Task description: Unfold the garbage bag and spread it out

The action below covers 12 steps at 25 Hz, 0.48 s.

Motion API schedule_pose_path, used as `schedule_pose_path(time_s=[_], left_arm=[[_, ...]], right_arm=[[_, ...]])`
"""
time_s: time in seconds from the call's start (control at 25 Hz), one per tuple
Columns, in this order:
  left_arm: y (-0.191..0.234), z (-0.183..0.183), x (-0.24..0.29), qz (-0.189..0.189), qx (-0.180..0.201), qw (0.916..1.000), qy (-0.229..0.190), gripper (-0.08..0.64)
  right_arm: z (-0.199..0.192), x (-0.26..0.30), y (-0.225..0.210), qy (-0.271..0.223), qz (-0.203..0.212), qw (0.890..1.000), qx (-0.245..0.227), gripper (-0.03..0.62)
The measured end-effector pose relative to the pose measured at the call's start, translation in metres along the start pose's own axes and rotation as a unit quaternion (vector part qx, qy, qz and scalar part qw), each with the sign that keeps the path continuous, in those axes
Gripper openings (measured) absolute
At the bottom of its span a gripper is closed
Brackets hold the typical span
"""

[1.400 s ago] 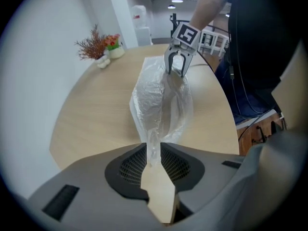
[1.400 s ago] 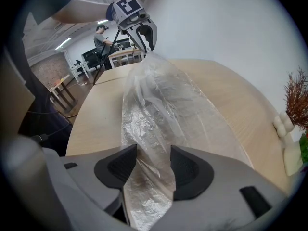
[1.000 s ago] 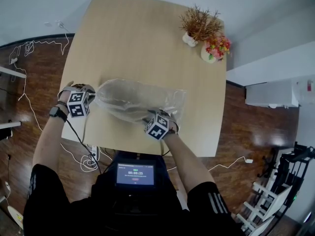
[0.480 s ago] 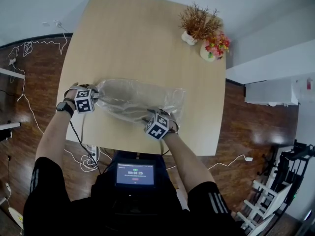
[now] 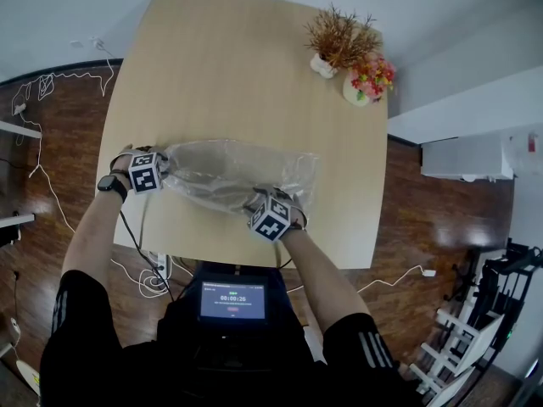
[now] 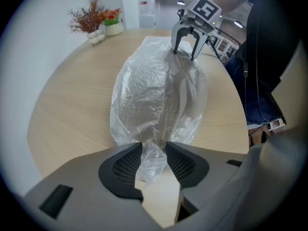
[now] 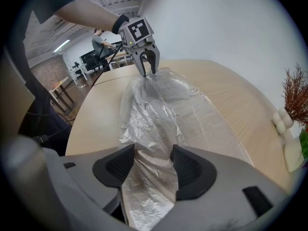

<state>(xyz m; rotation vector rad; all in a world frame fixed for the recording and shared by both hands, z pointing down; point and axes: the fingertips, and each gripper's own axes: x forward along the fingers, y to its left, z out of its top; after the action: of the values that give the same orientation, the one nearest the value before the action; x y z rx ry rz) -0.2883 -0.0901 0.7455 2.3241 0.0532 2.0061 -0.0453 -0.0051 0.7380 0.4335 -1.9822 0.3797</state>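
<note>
Left gripper [image 6: 154, 153]: pointed down at the table, and its jaws have just been opening. A gathered tip of the clear garbage bag [image 5: 233, 172] stands between the pads, loose and not clamped.

Right gripper [image 7: 155, 160]: its jaws have also just been opening and stand wide. Bag film lies under and between them, not pinched.

The bag lies on the near half of the wooden table [image 5: 237, 66], puffed and wrinkled. Its long axis runs from one gripper to the other — left to right in the head view. The left gripper sits at the bag's very left end. The right gripper sits over the near edge, short of the right end.

Judgement: a spreading pull would act along this axis — outward from each end — and needs a fresh grip first.
</note>
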Motion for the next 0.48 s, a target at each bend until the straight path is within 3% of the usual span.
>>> schedule_pose_path(time_s=[0.32, 0.48], left_arm=[[0.001, 0.000, 0.000, 0.001, 0.009, 0.9999, 0.011, 0.193], [-0.001, -0.002, 0.000, 0.003, 0.011, 0.9998, 0.014, 0.193]], right_arm=[[0.002, -0.005, -0.001, -0.005, -0.007, 1.000, -0.012, 0.288], [0.011, -0.019, -0.003, -0.038, -0.018, 0.999, -0.018, 0.288]])
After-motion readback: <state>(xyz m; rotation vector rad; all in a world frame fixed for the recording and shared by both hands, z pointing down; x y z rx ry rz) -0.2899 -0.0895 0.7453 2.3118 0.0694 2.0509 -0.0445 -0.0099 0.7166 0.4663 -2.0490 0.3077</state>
